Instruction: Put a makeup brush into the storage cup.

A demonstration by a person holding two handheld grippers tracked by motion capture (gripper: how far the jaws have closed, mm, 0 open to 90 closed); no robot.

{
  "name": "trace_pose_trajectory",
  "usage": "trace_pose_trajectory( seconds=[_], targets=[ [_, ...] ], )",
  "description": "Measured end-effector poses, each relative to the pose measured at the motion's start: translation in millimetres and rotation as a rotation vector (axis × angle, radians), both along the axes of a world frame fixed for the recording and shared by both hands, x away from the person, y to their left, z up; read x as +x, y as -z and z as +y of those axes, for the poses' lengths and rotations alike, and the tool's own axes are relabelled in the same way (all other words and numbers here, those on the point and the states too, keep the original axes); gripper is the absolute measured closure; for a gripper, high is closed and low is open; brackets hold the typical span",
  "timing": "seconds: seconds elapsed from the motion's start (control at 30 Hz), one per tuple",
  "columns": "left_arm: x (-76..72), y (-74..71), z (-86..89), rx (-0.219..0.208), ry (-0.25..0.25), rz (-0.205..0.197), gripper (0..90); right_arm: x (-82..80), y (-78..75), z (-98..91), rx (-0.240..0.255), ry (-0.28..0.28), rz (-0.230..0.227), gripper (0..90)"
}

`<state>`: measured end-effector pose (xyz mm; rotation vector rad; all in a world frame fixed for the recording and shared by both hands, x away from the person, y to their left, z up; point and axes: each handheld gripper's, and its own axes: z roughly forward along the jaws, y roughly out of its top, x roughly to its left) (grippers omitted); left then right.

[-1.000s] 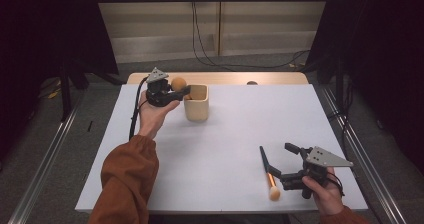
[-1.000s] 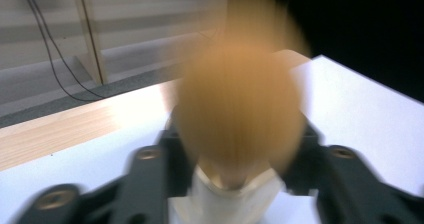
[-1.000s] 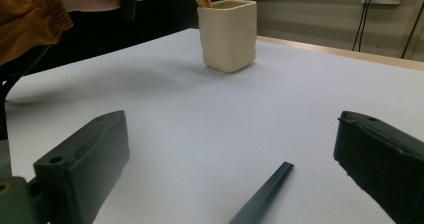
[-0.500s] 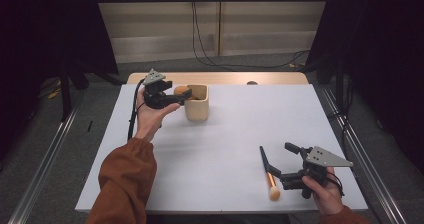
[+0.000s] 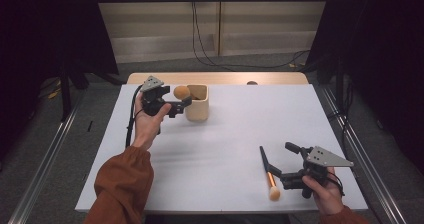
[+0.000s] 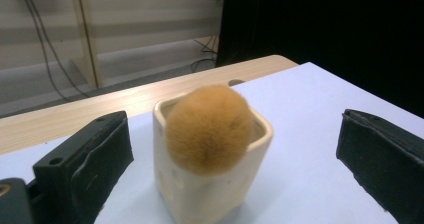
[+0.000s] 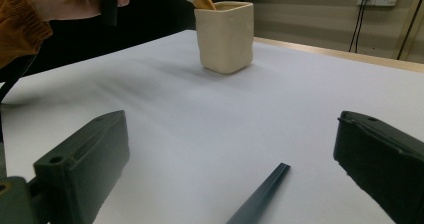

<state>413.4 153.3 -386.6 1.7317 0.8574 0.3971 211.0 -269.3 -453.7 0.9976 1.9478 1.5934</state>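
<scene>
Brush point(image 5: 269, 173) number one lies flat at the near edge of the white table point(image 5: 240, 134), its black handle pointing away and its pale tip toward the person, just beside the right gripper point(image 5: 289, 160). That gripper rests low over the table in the right hand, jaws spread wide with nothing between them; in the right gripper view the end of the black handle shows between the two jaws without touching either. Farther off, toward the back left, stands a cream cup point(image 5: 197, 103). A second brush point(image 6: 209, 129) leans in it, its round orange head resting on the rim nearest the left gripper point(image 5: 181, 103). The left gripper is held level beside the cup; its jaws have just been opening and now stand released, well clear of the brush head and the cup on both sides.
</scene>
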Motion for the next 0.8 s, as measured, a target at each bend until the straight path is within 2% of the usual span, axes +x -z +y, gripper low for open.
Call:
trace_pose_trajectory(
  seconds=[0.4, 0.5, 0.63, 0.7, 0.8],
  targets=[
    [-22.8, 8.1, 14.1, 0.008, -0.024, -0.041, 2.1, 0.7, 0.5, 0.5, -0.003, 0.003, 0.006, 1.0],
    [-27.0, 10.5, 18.9, -0.012, -0.017, -0.031, 2.0, 0.6, 0.3, 0.3, -0.002, 0.006, 0.003, 1.0],
    [-34.3, 12.0, 24.7, 0.004, -0.041, -0.035, 2.4, 0.8, 0.3, -0.3, -0.001, 0.011, 0.003, 1.0],
    [-38.3, 13.1, 28.3, 0.03, -0.052, -0.062, 2.7, 0.8, 0.2, -0.9, -0.002, 0.012, 0.003, 1.0],
    [-43.8, 16.0, 34.6, -0.005, -0.046, -0.049, 3.0, 0.9, 0.4, -1.7, -0.001, 0.017, 0.005, 1.0]
  ],
)
